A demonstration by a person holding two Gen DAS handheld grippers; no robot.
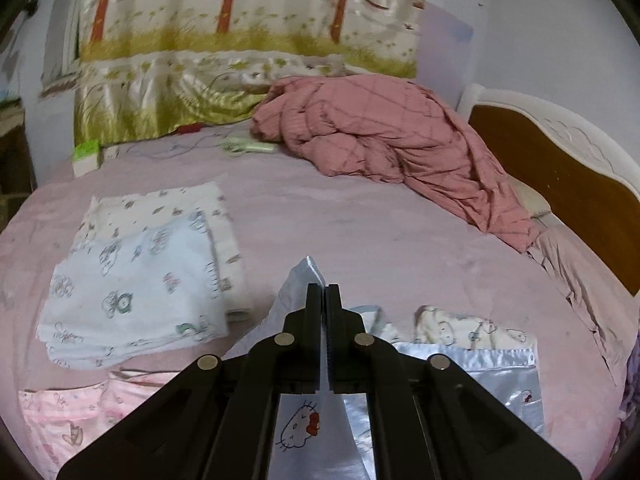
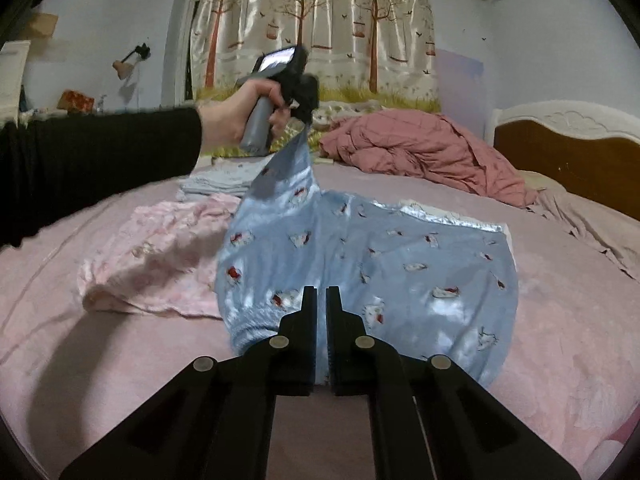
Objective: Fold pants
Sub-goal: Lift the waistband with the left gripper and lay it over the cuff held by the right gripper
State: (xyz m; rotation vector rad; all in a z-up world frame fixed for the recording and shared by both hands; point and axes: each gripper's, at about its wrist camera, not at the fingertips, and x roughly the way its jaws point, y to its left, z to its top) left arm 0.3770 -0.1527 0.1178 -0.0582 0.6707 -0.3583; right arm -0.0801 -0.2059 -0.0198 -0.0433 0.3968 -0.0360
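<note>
Light blue satin pants with a cat print lie spread on the pink bed. My right gripper is shut on their near gathered edge, with blue cloth showing between its fingers. In the right wrist view a hand in a black sleeve holds my left gripper high above the bed, and one corner of the pants hangs stretched from it. In the left wrist view my left gripper is shut on that pants corner, and a tip of cloth pokes out above the fingertips.
A stack of folded white printed clothes lies left of the pants, and a loose pink garment lies nearer. A bunched pink quilt sits at the back by the headboard. A tree-print curtain hangs behind.
</note>
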